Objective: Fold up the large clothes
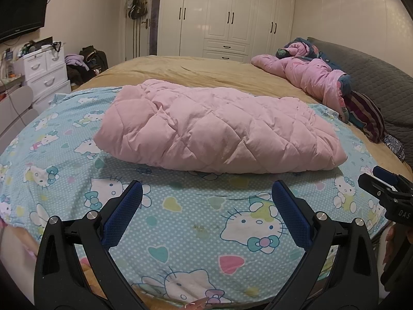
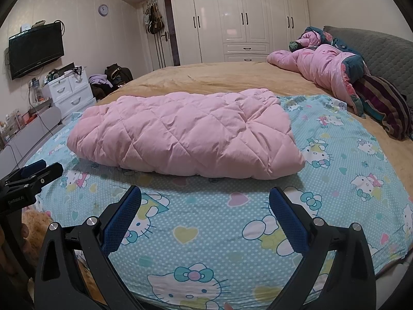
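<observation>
Bed [image 1: 206, 69] fills both views, tan cover behind and a blue cartoon-cat sheet [image 1: 196, 222] spread across the near part. On that sheet lies the pink quilted coat [image 1: 214, 129], folded into a puffy bundle, lying crosswise and resting flat. Up by the grey headboard [image 1: 374, 77] sits a second heap of pink bedding [image 1: 309, 75], well apart from the folded bundle. White wardrobe [image 2: 245, 18] stands at the far wall.

Now the tongs: the left tongs [image 1: 206, 214] are spread wide, blue pads apart, nothing between them, hovering over bare sheet just short of the coat's near edge. The right tongs [image 2: 205, 217] are the same, spread and carrying nothing, also on the near side of the bundle, not touching it. The coat sits straight ahead of both, slightly to the right in the left view, slightly to the left in the right view. Each camera catches the other tool at its frame edge.
</observation>
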`<state>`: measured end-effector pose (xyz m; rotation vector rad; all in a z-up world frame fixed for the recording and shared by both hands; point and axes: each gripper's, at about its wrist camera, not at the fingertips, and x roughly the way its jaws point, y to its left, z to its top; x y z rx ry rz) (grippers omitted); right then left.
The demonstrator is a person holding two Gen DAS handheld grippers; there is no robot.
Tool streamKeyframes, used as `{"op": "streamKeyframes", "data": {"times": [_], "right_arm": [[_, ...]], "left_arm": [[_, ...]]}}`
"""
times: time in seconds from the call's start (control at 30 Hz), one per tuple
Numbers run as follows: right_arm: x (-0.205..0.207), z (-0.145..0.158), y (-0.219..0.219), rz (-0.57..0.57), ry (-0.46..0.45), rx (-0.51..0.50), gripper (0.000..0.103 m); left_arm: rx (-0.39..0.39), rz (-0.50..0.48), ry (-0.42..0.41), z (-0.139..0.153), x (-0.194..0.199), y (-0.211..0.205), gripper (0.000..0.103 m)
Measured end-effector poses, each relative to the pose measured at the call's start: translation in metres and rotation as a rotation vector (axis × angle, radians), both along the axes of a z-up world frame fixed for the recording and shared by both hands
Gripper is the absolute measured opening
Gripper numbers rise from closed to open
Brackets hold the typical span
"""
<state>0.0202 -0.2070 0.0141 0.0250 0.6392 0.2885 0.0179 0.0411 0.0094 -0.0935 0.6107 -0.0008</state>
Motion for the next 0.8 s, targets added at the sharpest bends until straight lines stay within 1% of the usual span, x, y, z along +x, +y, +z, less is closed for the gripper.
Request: {"op": "streamKeyframes", "data": {"times": [0.8], "right_arm": [[-0.0003, -0.0018, -0.0011, -0.001, 0.004, -0.005, 0.099]], "left_arm": [[-0.002, 0.001, 0.010, -0.0005, -0.0012, -0.0021, 0.094]]}}
